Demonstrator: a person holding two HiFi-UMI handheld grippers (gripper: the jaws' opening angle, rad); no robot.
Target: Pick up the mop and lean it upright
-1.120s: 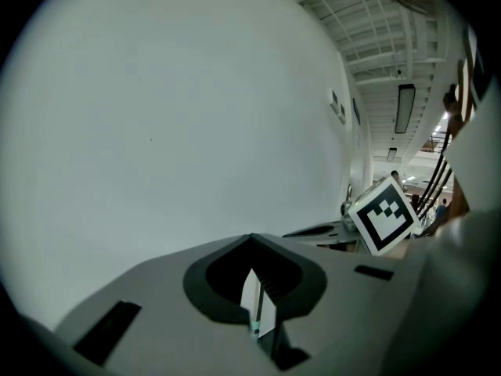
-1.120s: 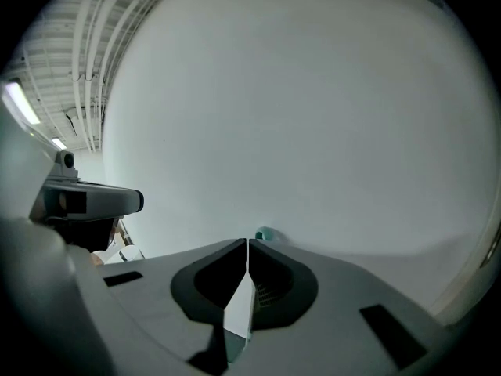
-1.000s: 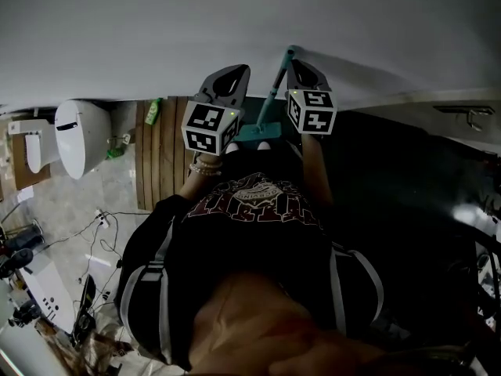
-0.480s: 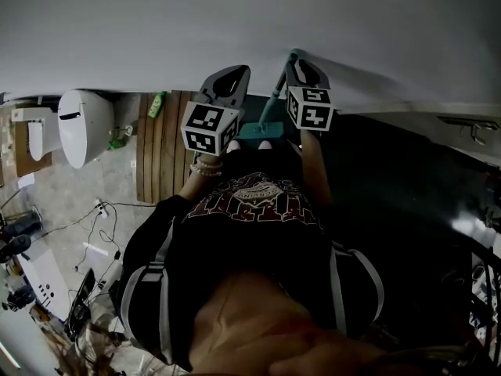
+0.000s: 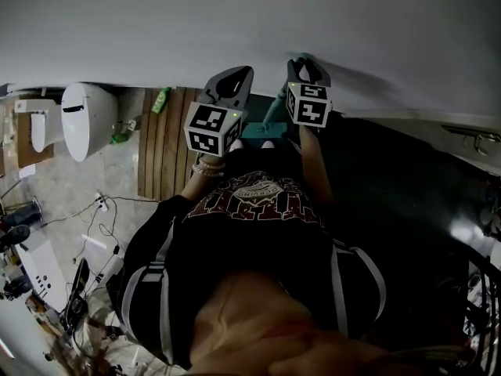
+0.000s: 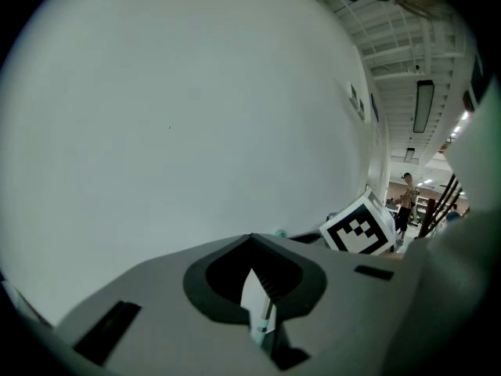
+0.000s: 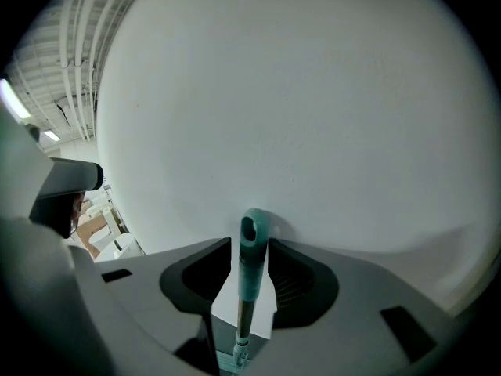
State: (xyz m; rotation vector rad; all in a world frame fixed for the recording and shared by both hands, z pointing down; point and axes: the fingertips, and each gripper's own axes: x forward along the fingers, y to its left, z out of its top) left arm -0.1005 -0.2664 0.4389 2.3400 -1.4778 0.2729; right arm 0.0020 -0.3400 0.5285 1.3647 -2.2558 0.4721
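Mop [image 7: 251, 257] grip teal; wall [image 5: 156, 22] white; slatted floor [image 5: 160, 155] brown; toilet [image 5: 86, 120] white.

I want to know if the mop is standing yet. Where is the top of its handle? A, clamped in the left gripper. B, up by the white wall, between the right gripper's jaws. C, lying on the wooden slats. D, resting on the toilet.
B: the right gripper view shows the teal mop handle upright at the white wall, between the jaws of the right gripper, which are opening around it.
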